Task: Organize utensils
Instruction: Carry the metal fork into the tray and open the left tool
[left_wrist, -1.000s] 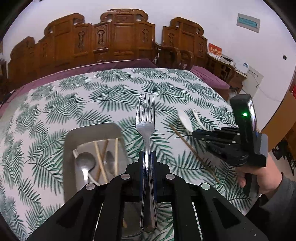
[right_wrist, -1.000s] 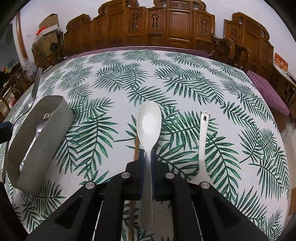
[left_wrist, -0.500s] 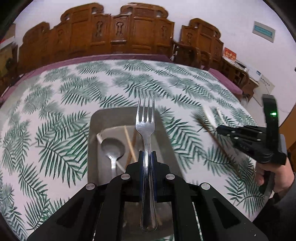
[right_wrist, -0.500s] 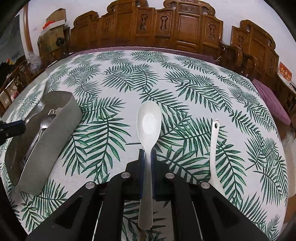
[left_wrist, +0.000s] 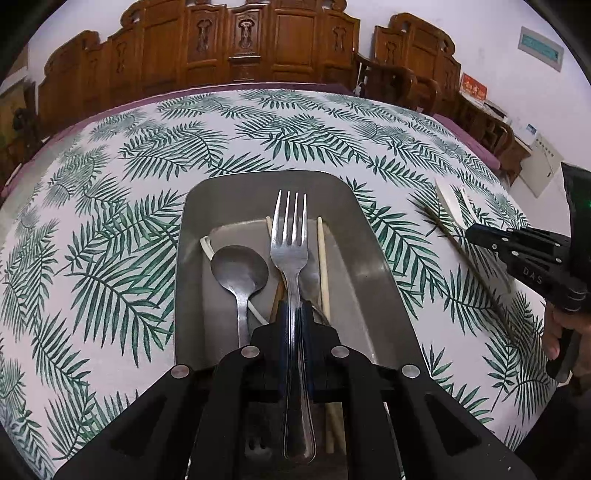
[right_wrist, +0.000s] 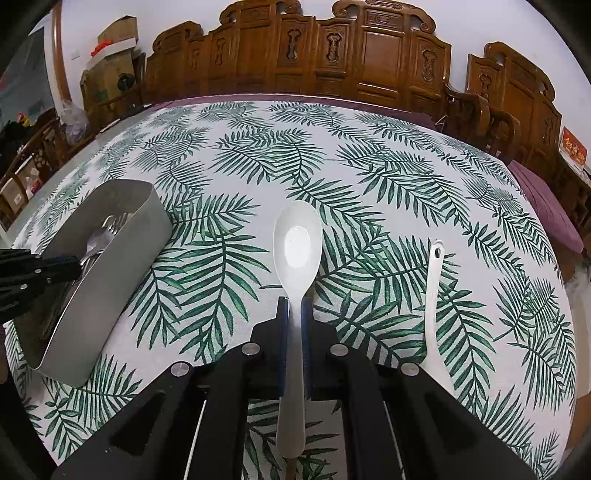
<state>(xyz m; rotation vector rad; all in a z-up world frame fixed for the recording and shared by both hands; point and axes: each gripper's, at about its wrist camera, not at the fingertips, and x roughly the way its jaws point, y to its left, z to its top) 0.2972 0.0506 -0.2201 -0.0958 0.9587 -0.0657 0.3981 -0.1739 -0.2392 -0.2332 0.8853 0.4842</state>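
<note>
My left gripper (left_wrist: 295, 314) is shut on a metal fork (left_wrist: 290, 243) and holds it over the grey metal tray (left_wrist: 373, 258), tines pointing away. In the tray lie a metal spoon (left_wrist: 238, 266), chopsticks (left_wrist: 322, 258) and a white utensil handle (left_wrist: 207, 247). My right gripper (right_wrist: 294, 314) is shut on a white spoon (right_wrist: 297, 245) and holds it above the tablecloth, right of the tray (right_wrist: 110, 266). The left gripper (right_wrist: 62, 264) shows at the tray's near end in the right wrist view.
A second white spoon (right_wrist: 432, 291) lies on the leaf-print tablecloth to the right. A dark chopstick (left_wrist: 454, 243) lies on the cloth by the right gripper (left_wrist: 480, 236). Carved wooden chairs (right_wrist: 369, 62) ring the table's far side.
My left gripper has carried the fork leftwards until it is centred over the tray and lower. My right gripper has shifted slightly with the white spoon still in it.
</note>
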